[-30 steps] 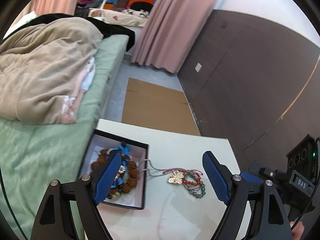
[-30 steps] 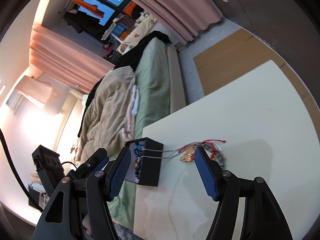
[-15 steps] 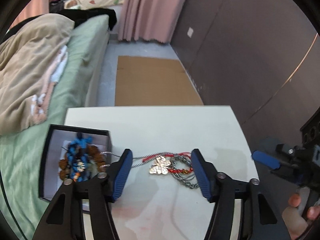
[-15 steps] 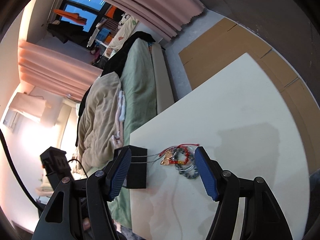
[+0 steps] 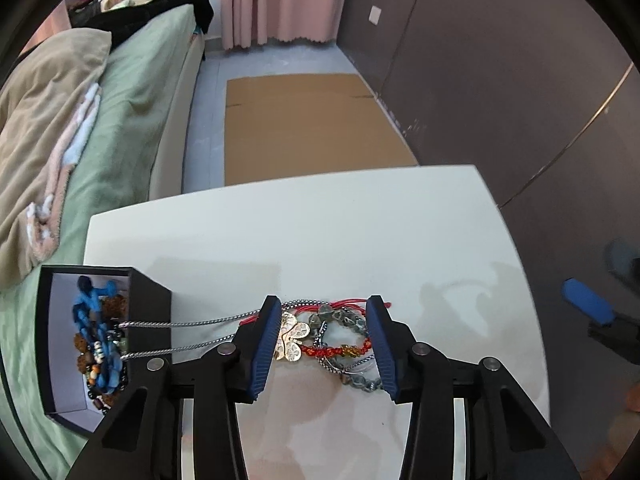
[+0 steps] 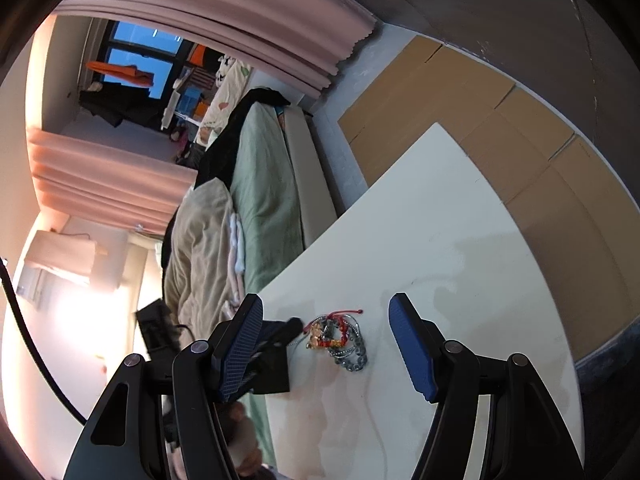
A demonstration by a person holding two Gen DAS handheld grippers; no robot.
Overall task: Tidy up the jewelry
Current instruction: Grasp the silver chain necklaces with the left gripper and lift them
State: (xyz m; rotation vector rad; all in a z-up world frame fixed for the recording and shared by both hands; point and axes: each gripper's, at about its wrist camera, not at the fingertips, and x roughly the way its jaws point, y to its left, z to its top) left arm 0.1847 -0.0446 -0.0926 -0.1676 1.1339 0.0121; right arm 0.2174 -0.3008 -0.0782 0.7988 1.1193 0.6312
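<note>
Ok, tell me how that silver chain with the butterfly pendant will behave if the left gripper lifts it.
The silver chain looks limp, so it would likely sag. Its far end lies in the black box, so it may drag beads out. The butterfly pendant overlaps the red bracelet, so snagging seems likely.

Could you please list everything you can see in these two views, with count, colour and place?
Table: one, white, foreground.
Box: one, black, table's left edge, holding beads.
Beads: several strands, blue and brown, inside box.
Chain: one, silver, running from box to pile.
Butterfly pendant: one, gold, in pile.
Bracelets: several, red and grey, piled on table.
Bed: one, green, left.
Blanket: one, beige, on bed.
Curtains: pink, behind.
Cardboard: brown, floor.
Left gripper: fingers blue, open, around pile.
Right gripper: fingers blue, open.
</note>
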